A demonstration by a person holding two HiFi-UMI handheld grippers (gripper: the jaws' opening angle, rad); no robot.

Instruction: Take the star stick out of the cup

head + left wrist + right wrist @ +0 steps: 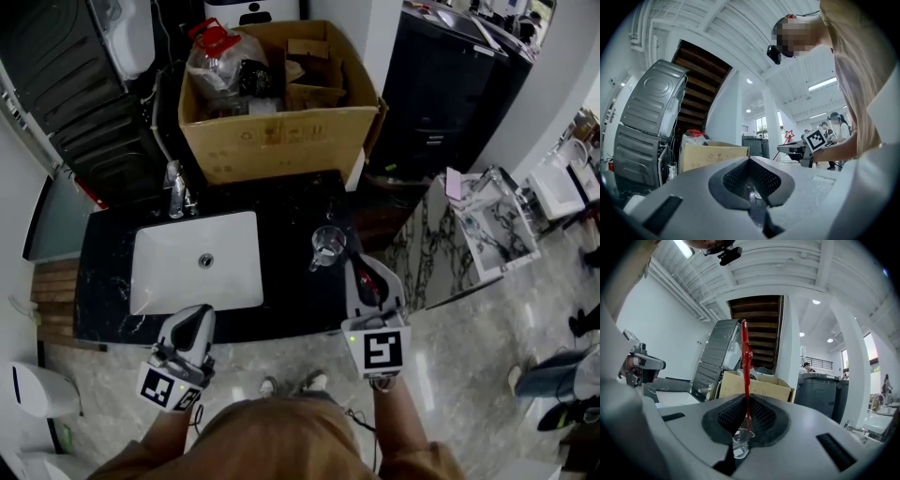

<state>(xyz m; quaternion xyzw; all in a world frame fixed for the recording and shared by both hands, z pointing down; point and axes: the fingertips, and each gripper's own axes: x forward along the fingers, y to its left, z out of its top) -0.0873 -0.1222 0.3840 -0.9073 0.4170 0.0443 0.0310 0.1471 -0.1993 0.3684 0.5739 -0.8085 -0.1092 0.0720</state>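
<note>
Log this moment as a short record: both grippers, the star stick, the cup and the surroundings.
left gripper: jaws together, nothing between them, at the near edge of the counter
right gripper: shut on the star stick, which stands upright out of the jaws
star stick: red and thin; cannot tell whether its lower tip has cleared the cup
cup: clear, upright on the black counter, right of the sink
sink: white, set into the counter
behind: open cardboard box with things in it
</note>
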